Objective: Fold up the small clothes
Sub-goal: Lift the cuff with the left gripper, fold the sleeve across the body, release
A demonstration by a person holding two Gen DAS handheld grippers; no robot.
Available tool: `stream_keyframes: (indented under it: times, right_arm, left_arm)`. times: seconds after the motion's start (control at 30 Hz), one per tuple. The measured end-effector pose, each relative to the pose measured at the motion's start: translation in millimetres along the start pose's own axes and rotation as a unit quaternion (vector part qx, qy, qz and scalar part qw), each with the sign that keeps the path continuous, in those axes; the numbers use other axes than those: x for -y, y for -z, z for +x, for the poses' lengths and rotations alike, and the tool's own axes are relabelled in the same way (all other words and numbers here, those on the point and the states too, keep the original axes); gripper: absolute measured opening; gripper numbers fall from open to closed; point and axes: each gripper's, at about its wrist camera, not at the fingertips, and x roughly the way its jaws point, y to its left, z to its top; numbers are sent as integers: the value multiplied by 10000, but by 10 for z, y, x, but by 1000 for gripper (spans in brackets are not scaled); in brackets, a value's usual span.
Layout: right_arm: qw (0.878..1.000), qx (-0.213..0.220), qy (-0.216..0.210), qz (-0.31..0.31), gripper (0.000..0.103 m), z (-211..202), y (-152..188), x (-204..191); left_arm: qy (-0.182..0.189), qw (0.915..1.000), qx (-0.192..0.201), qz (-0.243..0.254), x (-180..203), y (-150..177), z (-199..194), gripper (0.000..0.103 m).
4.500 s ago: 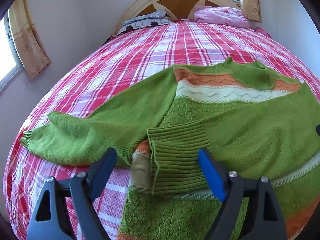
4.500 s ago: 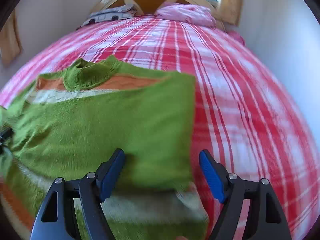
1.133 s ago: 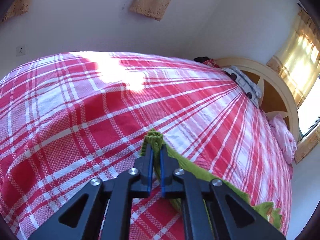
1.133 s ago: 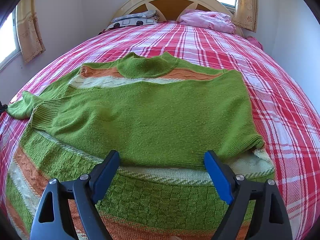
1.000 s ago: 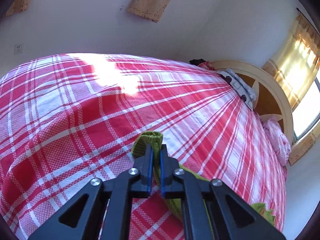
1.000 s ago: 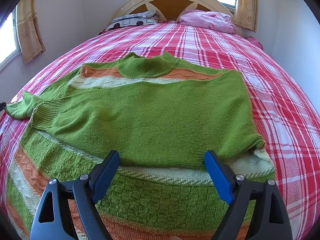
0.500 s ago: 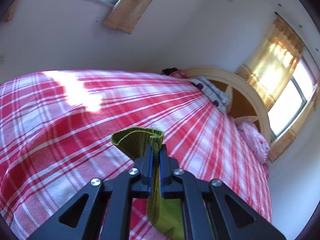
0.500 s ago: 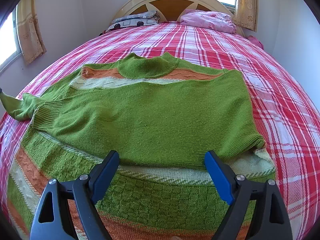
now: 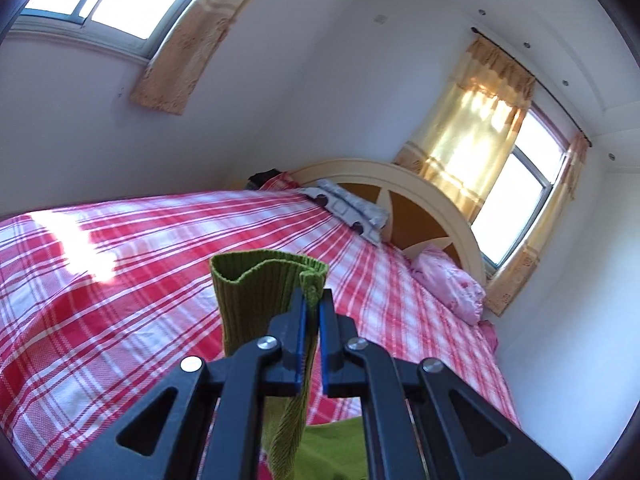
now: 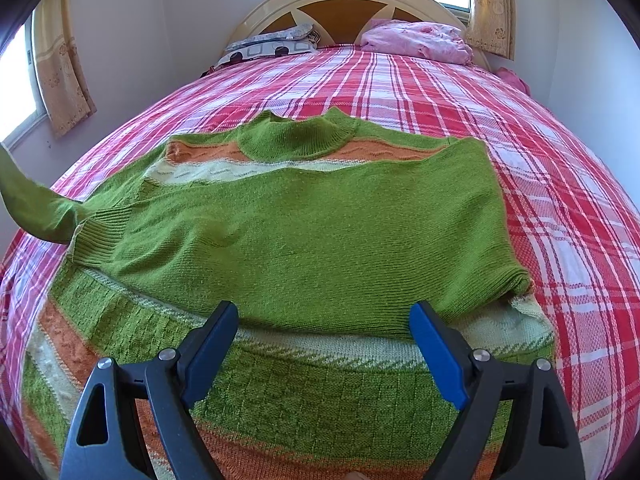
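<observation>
A green knitted sweater (image 10: 304,232) with orange and cream stripes lies flat on the red plaid bed (image 10: 560,208), its right sleeve folded across the chest. My left gripper (image 9: 311,300) is shut on the ribbed cuff (image 9: 260,292) of the left sleeve and holds it up off the bed. In the right wrist view that raised sleeve (image 10: 32,208) rises off the left edge. My right gripper (image 10: 324,320) hovers open above the sweater's lower body, with nothing between its fingers.
A rounded wooden headboard (image 10: 348,4) stands at the far end, with a patterned pillow (image 10: 272,46) and a pink bundle (image 10: 416,42) in front of it. Walls and curtained windows (image 9: 472,128) close in on both sides of the bed.
My left gripper has risen and tilted up with the cuff, so the sleeve now hangs clear of the bed. The right gripper has kept still.
</observation>
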Motion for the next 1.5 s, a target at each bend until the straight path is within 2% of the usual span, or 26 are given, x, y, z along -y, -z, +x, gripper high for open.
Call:
stream_keyframes:
  times: [0.2, 0.37, 0.53, 0.67, 0.93, 1.07, 1.2, 1.4, 1.5]
  right_arm:
    - [9997, 116, -184, 127, 88, -54, 5, 73]
    - [9964, 325, -488, 607, 88, -237, -57, 284]
    - [9976, 385, -419, 401, 88, -473, -102, 423]
    - [9976, 436, -416, 349, 88, -677, -51, 626]
    - [9976, 493, -135, 473, 88, -1039, 276, 1102]
    - [9974, 426, -92, 567, 88, -1072, 469, 1238]
    - [9975, 230, -159, 645, 88, -1002, 639, 1310]
    - [9970, 144, -174, 741, 88, -905, 758, 1291]
    - [9962, 173, -365, 773, 88, -913, 788, 1263]
  left_arm:
    - [576, 9980, -32, 246, 450, -43, 41, 6]
    - [841, 9947, -223, 548, 865, 94, 102, 6]
    - [1200, 9889, -468, 736, 1240, 251, 213, 6]
    - [1352, 9854, -582, 854, 1527, 360, 275, 6]
    - [1617, 9788, -950, 817, 1954, 647, 421, 6]
    - [1826, 9737, -1097, 811, 2211, 821, 426, 6]
    - [1950, 9680, -1260, 951, 2483, 1127, 433, 6]
    - [1992, 9562, -1777, 1197, 2808, 1842, 557, 6]
    - [1886, 9495, -2026, 1478, 2979, 2252, 640, 6]
